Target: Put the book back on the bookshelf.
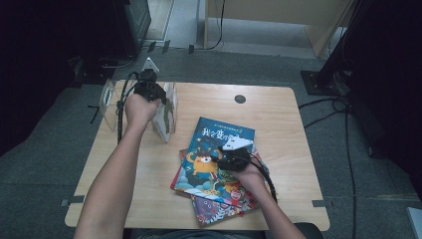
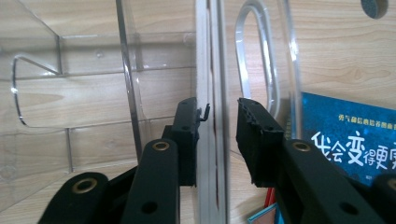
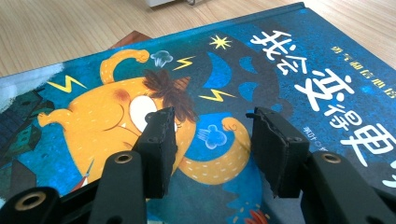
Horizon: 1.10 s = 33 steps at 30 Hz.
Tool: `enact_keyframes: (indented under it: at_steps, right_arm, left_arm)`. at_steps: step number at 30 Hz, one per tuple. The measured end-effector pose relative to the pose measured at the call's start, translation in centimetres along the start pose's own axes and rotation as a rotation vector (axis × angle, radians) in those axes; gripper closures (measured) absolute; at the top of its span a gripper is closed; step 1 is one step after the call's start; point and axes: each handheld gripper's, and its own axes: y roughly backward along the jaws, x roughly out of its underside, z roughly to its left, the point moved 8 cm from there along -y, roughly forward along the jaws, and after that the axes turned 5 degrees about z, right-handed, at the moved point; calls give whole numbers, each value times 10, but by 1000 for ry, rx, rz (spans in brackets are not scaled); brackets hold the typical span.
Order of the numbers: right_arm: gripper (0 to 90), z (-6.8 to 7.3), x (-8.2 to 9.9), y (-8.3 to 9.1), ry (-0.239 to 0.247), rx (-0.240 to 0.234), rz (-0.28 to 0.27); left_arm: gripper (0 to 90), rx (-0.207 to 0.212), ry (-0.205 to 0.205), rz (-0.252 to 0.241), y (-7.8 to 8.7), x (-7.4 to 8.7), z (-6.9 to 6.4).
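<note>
1. The left gripper [image 2: 217, 135] reaches into a clear acrylic book rack [image 1: 166, 112] at the far left of the wooden worktop [image 1: 278, 107]; its jaws are spread a little and straddle the edge of an upright clear divider [image 2: 212, 70]. The left jaw lies against or just beside the pane, while a gap shows between the pane and the right jaw, so the panel is not pinched
2. The right gripper [image 3: 210, 144] hovers low over the blue picture book [image 1: 219, 154], jaws spread about halfway with nothing between them; in the right gripper view they frame the orange monster on the cover [image 3: 135, 112]. Whether the tips touch the cover I cannot tell
3. The rack stands upright with several clear compartments. In the high view a light, thin thing that looks like a book stands in the right-hand compartment; the compartments seen in the left gripper view show bare wood through them
4. The blue book lies flat near the worktop's middle, on top of 2 other books [image 1: 219, 206] stacked askew under it, their corners sticking out towards the near edge
5. A round grey grommet [image 1: 240, 98] sits in the worktop near the far edge, well apart from both grippers. Cables [image 1: 119, 107] trail from the left gripper over the worktop's left side
</note>
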Motion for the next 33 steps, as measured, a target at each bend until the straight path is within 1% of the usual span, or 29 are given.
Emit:
enact_keyframes:
  at_steps: [2,5,9,11,17,18,19,21,22,23,24,25,26,28,30,31,33]
  right_arm:
    - [502,0,0,0,3,2,0]
    - [502,0,0,0,3,2,-1]
    - [501,0,0,0,3,2,-1]
    - [502,0,0,0,3,1,-1]
    - [502,-1,0,0,3,1,-1]
    - [503,-1,0,0,2,0,-1]
    - [505,-1,0,0,-2,0,0]
    - [509,-1,1,1,-4,0,-2]
    - [510,-1,1,1,-9,-1,-1]
    - [510,-1,0,1,-10,-1,-1]
    - [512,-1,0,1,-13,-1,4]
    - [512,-1,0,1,-13,-1,4]
    - [522,0,1,2,-16,-6,10]
    - [527,0,0,4,-34,-19,6]
    - [529,-1,-1,6,-41,-22,0]
    - [529,-3,-2,9,-50,-20,-8]
    - [530,-6,-1,13,-50,-13,-11]
  left_arm:
    - [667,-4,-14,4,3,1,0]
    - [663,-10,-25,9,5,3,0]
    - [657,-10,-33,-3,8,3,1]
    - [651,-7,-47,-11,11,6,0]
    - [601,46,-66,-24,16,17,-2]
    - [601,50,-71,-29,17,20,-1]
    - [601,40,-73,-28,17,23,1]
    - [590,50,-83,-27,18,29,3]
    - [586,50,-83,-27,18,29,3]
    - [582,74,-87,-34,20,35,4]
    - [576,89,-97,-36,22,38,4]
    - [570,89,-97,-36,22,38,4]
    - [564,106,-103,-47,25,43,4]
    - [556,127,-111,-59,29,48,3]
    - [548,135,-115,-63,30,51,3]
    - [543,148,-125,-69,32,56,2]
    - [541,150,-137,-72,32,63,2]
